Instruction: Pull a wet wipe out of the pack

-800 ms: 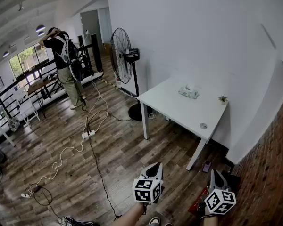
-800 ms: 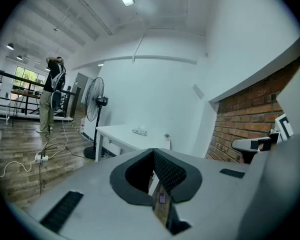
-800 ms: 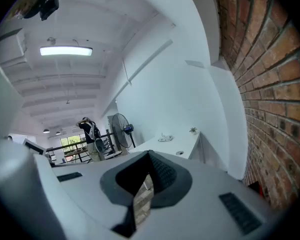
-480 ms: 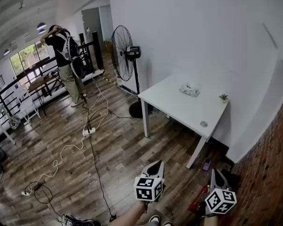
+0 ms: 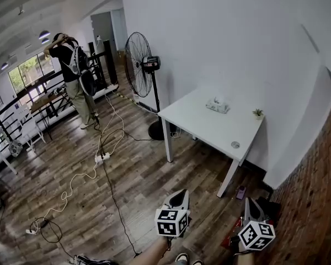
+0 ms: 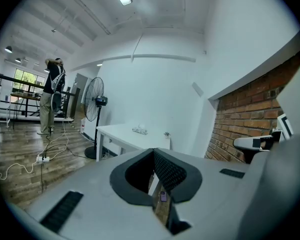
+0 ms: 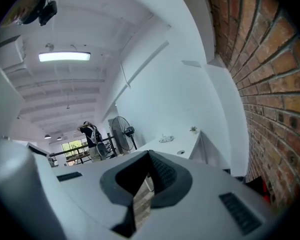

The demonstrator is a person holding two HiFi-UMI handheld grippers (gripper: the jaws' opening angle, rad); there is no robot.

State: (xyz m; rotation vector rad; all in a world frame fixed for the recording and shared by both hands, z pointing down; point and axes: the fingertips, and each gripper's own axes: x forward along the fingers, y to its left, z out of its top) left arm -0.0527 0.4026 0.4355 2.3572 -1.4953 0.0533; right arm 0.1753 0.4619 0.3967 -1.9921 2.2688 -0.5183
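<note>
The wet wipe pack point(image 5: 217, 106) lies toward the back of the white table point(image 5: 204, 127), right of centre in the head view, with a tuft of white showing at its top. A small potted plant point(image 5: 257, 113) stands near it at the table's far corner.

Both grippers are well apart from the pack, at the bottom edge of the head view. The left gripper point(image 5: 180, 195) and the right gripper point(image 5: 249, 204) each have their jaws closed together on nothing.

**Risks**
- The pack looks light, so a pull with 1 gripper while the other does not pin it would likely lift the whole pack.
- A deep pinch could drag out several wipes.
- Loose cables point(image 5: 107, 148) cross the wooden floor in the left half, a trip hazard on the walk over.

**Writing**
- No brand or text is legible; the pack's print is too small.
- The gripper cubes carry only black-and-white square markers.
</note>
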